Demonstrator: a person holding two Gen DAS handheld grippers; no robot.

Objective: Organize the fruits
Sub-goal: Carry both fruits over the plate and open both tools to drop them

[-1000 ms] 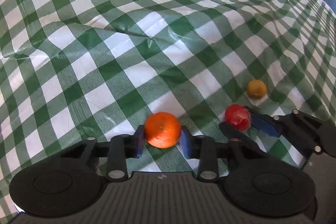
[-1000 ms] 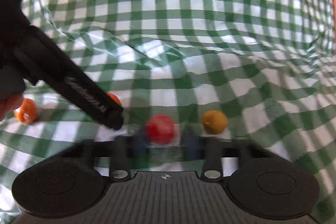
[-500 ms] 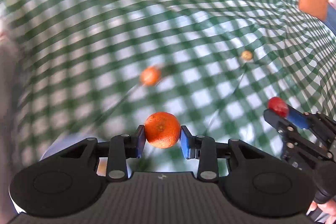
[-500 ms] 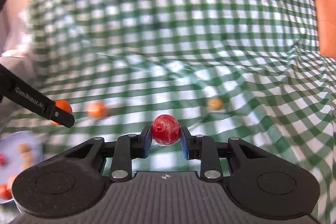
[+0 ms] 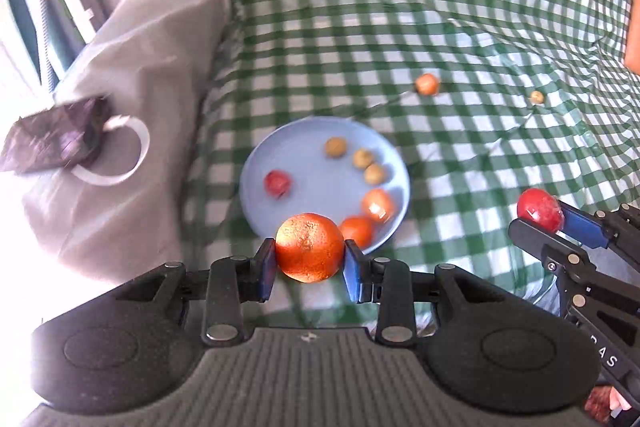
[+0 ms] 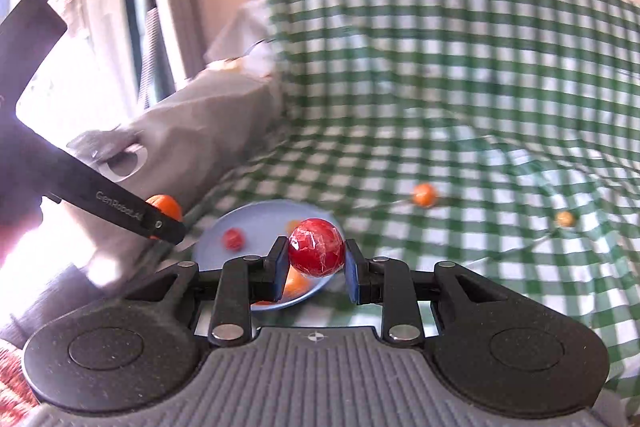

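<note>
My left gripper point(image 5: 309, 263) is shut on an orange mandarin point(image 5: 309, 247) and holds it above the near edge of a blue plate point(image 5: 304, 147). The plate holds several small fruits: a red one point(image 5: 277, 183), yellowish ones point(image 5: 363, 158) and orange ones point(image 5: 377, 205). My right gripper point(image 6: 316, 267) is shut on a red fruit point(image 6: 317, 247), above the plate's near right rim point(image 6: 260, 211). It also shows in the left wrist view point(image 5: 560, 227), to the right of the plate. An orange fruit point(image 5: 427, 84) and a small yellow fruit point(image 5: 536, 97) lie on the cloth.
The green checked cloth point(image 5: 460, 7) is wrinkled. A grey covered block point(image 5: 132, 87) with a white ring point(image 5: 136, 155) and a dark object point(image 5: 56, 139) stands left of the plate. The left gripper's body point(image 6: 100, 203) crosses the right wrist view.
Both grippers have lifted their fruits off the cloth and swung left. The blue plate has come into view beneath them, and the loose fruits now lie farther away.
</note>
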